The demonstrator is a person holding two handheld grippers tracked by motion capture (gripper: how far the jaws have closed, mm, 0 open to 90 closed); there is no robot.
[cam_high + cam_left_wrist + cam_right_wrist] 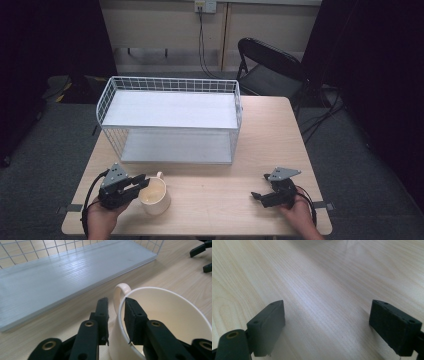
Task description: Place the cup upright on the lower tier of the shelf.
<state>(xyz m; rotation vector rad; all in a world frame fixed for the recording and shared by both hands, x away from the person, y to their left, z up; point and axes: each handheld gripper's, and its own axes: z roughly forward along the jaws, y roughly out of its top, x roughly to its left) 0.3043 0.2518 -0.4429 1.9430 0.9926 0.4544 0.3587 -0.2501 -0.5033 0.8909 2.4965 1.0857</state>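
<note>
My left gripper [116, 303] pinches the mug [162, 322] by its rim — grasp made; next, a steady lift toward the rack [107, 95] — right gripper [327, 325] idle, wide open.

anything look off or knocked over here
Nothing stands out. The cup stands upright on the table, the left gripper pinching its rim; the wire shelf sits square.

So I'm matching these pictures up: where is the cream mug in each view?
High view: mug at lower left, in front of the wire rack.
Left gripper view: mug at lower right, its wall between the left tongs.
Right gripper view: bare table, no mug.
Shared landmark: the rack.
</note>
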